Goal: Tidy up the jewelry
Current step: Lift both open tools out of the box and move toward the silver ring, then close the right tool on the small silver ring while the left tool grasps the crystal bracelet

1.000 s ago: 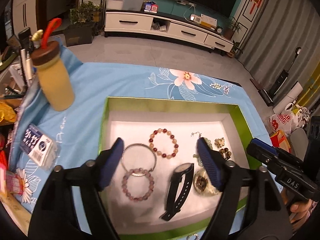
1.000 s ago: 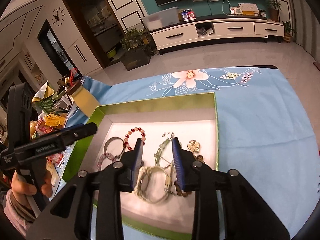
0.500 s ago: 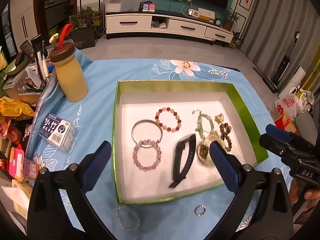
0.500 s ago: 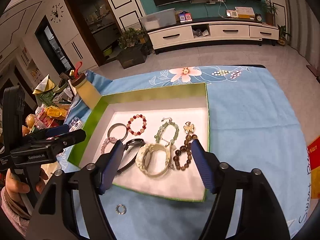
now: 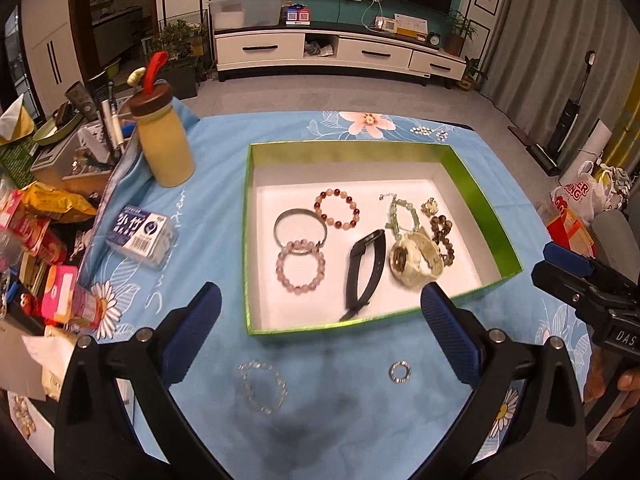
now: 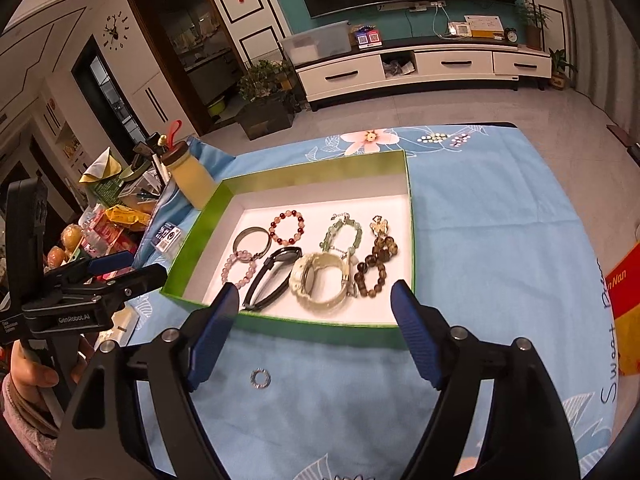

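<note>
While both grippers hang over blue cloth [image 5: 500, 168], green box [image 5: 476, 184] sits ahead with bracelets, black band [image 5: 366, 270], pale bangle [image 6: 320, 282] inside. Left gripper [image 5: 320, 332] spread wide, nothing between fingers. Right gripper [image 6: 314, 330] jaws opening, empty too. Small ring [image 6: 260, 378] and clear bead bracelet [image 5: 263, 386] lie outside box on cloth.

bracelets [image 5: 336, 208] lie in the box [image 5: 476, 188]; ring [image 5: 399, 371] before it on the cloth [image 5: 216, 208].
</note>
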Available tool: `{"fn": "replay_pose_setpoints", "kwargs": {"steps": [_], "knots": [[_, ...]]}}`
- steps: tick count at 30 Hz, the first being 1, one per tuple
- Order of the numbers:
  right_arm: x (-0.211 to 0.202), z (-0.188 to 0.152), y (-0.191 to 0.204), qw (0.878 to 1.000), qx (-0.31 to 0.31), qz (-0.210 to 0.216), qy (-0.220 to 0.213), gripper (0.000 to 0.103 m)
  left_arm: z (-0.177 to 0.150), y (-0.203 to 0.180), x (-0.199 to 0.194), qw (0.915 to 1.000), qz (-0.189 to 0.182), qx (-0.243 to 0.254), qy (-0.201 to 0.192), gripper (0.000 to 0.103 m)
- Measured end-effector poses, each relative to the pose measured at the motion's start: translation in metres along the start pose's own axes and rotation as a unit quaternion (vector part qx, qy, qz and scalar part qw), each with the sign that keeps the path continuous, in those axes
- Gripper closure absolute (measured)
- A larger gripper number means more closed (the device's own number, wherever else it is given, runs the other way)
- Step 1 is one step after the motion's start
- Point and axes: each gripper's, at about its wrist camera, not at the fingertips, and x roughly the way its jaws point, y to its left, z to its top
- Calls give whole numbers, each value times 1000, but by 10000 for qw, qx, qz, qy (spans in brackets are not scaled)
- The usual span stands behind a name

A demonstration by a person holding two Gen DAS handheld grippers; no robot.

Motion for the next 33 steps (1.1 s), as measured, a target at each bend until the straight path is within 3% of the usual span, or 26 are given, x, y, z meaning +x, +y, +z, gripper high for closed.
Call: {"fn": "replay_pose_setpoints", "kwargs": {"steps": [12,23,26,28,33], "knots": [[-2,-44,-3,9994,20,-94,333,24,-39,54,-17,9977,79,-665,96,2],[17,-83,2,9975,-4,-162,685,24,-99,74,7,9926,324,-1113,362,2],[22,-90,4,9971,12,-103,751,24,-110,79,18,9902,407,-1253,460,10],[25,-94,5,9969,27,-64,780,24,-112,79,23,9901,517,-1214,475,20],[32,-100,7,9960,40,37,887,24,-115,76,39,9907,694,-1072,479,35]]}}
